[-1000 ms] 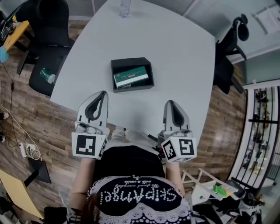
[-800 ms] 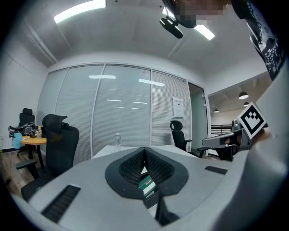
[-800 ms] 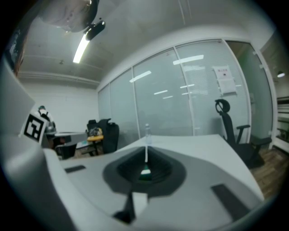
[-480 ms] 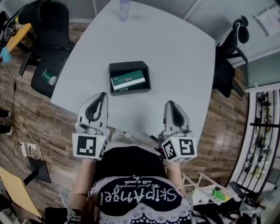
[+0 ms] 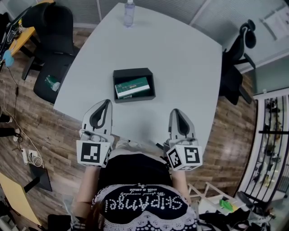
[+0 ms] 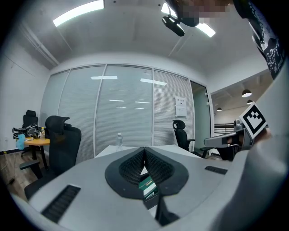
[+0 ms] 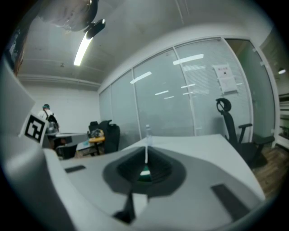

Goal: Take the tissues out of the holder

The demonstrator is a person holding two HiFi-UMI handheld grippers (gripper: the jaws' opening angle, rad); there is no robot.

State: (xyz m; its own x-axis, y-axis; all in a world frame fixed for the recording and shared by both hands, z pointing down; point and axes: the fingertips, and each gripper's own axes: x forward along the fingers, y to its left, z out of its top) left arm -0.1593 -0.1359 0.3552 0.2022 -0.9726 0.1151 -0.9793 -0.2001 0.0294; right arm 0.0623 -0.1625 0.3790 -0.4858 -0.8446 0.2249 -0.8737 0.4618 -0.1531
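My left gripper (image 5: 105, 103) and right gripper (image 5: 177, 111) are both shut tight and hold nothing. The tissues (image 5: 132, 87) lie in the black holder (image 5: 133, 71) just ahead, closer to the left one. If I reach in shut, I might only push the holder away. My grippers have hardly moved, but the bottle (image 5: 129, 12) far ahead now shows whole.

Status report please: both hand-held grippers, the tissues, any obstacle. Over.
Both shut, empty: left hand-held gripper, right hand-held gripper. Untouched tissues in black holder. Nothing in the way; bottle at far table edge.
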